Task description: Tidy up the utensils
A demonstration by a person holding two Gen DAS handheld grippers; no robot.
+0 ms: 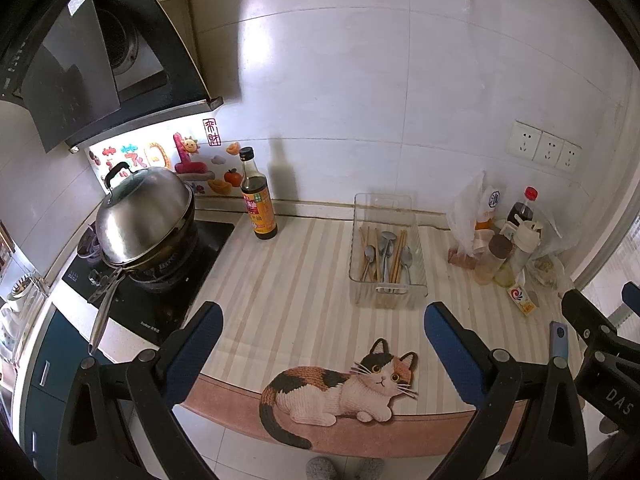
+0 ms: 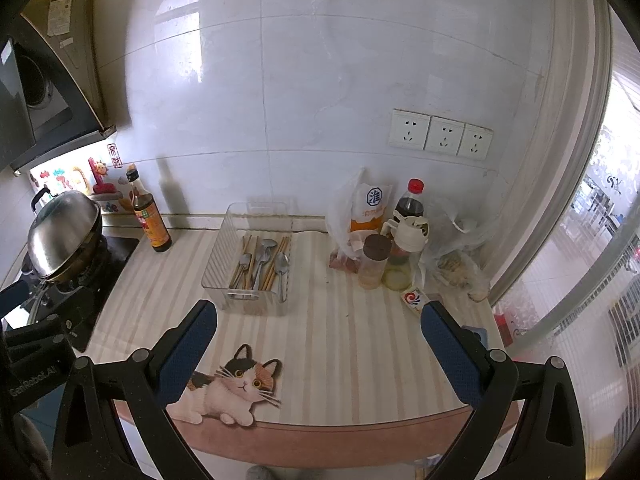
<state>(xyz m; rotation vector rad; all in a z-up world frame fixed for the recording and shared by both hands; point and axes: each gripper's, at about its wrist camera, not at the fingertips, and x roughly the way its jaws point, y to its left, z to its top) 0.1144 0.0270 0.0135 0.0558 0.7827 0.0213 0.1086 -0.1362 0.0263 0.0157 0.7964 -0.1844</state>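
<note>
Left wrist view shows the left gripper (image 1: 320, 344) with its 2 blue-padded fingers wide apart and nothing between them, hanging over the near part of the striped table mat with a printed cat (image 1: 280, 280). The right gripper (image 2: 318, 344) is the same in its own view: fingers apart, empty, above the near edge of the mat.

The utensils are all in the clear plastic rectangular tray (image 1: 416, 248) at the far middle of the counter: metal spoons (image 1: 386, 246) mixed with brown wooden chopsticks (image 1: 397, 256), lying along the tray and crossing each other. Nothing lies on the mat outside the tray.

I judge these risks. The spoons and chopsticks overlap, so a pinch on 1 piece can lift or drag a second one, which then falls on the counter. The tray looks light and its walls are transparent, so a finger may hit the rim and push the tray toward the wall. On the right, a close group of bottles and jars (image 2: 394, 248) stands near the tray; a wide movement of the right gripper can knock them. On the left, the dark glass sauce bottle with orange label (image 1: 258, 196) is tall and narrow and may tip over if the left gripper touches it.
</note>
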